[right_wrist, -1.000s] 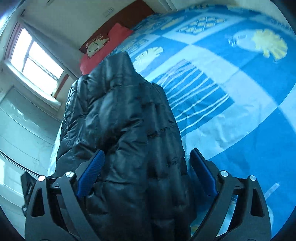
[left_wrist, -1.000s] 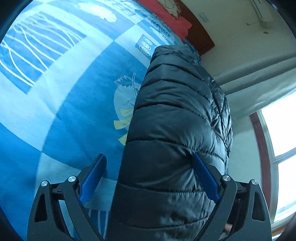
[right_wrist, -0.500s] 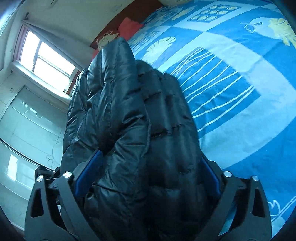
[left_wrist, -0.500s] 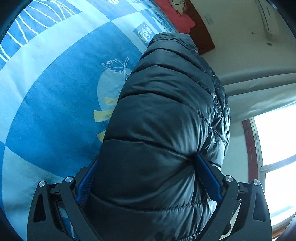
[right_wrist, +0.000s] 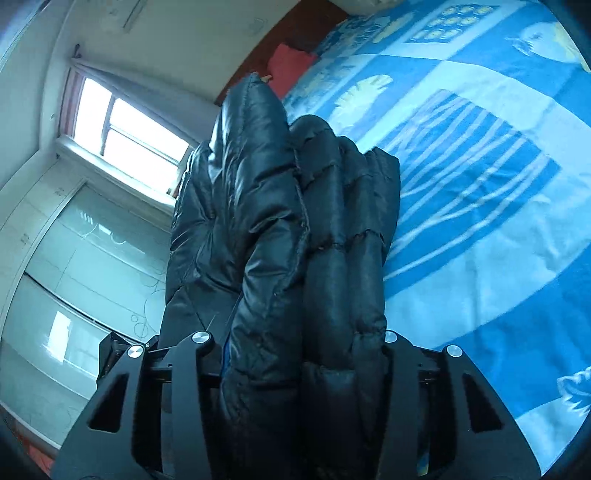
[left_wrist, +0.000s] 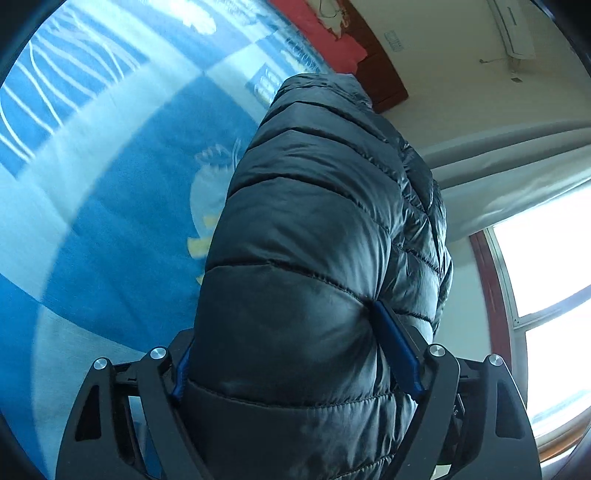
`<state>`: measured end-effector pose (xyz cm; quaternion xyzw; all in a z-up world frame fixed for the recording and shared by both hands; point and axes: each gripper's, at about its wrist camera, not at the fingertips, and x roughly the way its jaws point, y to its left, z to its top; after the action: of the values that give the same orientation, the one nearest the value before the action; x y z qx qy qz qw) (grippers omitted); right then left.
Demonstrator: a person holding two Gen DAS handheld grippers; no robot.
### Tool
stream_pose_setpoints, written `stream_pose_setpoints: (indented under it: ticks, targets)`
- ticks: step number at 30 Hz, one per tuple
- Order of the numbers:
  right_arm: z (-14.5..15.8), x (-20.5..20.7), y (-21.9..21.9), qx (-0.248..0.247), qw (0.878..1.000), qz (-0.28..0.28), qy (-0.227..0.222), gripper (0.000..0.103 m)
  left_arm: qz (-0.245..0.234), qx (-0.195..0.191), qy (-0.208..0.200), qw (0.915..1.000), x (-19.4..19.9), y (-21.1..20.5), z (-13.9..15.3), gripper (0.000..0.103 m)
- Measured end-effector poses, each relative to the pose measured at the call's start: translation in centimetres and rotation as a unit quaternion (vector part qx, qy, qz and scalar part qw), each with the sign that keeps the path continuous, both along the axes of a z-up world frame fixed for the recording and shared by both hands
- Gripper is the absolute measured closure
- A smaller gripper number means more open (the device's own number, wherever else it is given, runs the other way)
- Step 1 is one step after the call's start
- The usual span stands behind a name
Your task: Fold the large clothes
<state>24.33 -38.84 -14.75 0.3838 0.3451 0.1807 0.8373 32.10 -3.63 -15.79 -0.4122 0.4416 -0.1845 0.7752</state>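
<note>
A black quilted puffer jacket (left_wrist: 317, 229) fills the middle of the left wrist view and hangs lifted off the bed. My left gripper (left_wrist: 291, 350) is shut on a thick fold of it, its blue pads pressed into the padding. In the right wrist view the same jacket (right_wrist: 288, 236) shows bunched in several layers. My right gripper (right_wrist: 303, 350) is shut on that bundle, and the padding hides its pads. Both grippers hold the jacket above the blue and white bedspread (left_wrist: 110, 184), which also shows in the right wrist view (right_wrist: 480, 184).
A red pillow (left_wrist: 325, 33) lies by the dark wooden headboard (left_wrist: 384, 88). A bright window (left_wrist: 546, 280) and curtain stand beside the bed. The right wrist view shows the window (right_wrist: 125, 129), glass wardrobe doors (right_wrist: 74, 280) and the pillow (right_wrist: 288, 66).
Both grippers have closed from open onto the jacket and squeezed the padding. The jacket has risen off the bedspread, and both views have swung a little.
</note>
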Motion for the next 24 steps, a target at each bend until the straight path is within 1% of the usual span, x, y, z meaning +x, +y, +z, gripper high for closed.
stream_pose_setpoints:
  ticks: [6, 12, 17, 21, 24]
  targets:
    - [0.6, 2.6, 4.4, 0.01, 0.999, 0.031, -0.009, 0.059, 0.024, 0.014, -0.023, 0.9993, -0.1, 3.5, 2.1, 0.023]
    - [0.6, 5.6, 8.6, 0.028, 0.998, 0.053, -0.009, 0.06, 0.047, 0.034, -0.036, 0.9977, 0.3, 7.0, 3.3, 0.023]
    - [0.6, 7.6, 11.6, 0.032, 0.997, 0.068, -0.007, 0.06, 0.067, 0.039, -0.038, 0.9963, 1.1, 9.7, 2.9, 0.023]
    - [0.4, 8.7, 13.0, 0.028, 0.997, 0.073, -0.002, 0.06, 0.076, 0.033, -0.028, 0.9962, 1.7, 11.1, 1.8, 0.023]
    - [0.1, 8.7, 13.4, 0.022, 0.997, 0.07, 0.003, 0.06, 0.08, 0.031, -0.018, 0.9962, 2.1, 11.3, 0.5, 0.023]
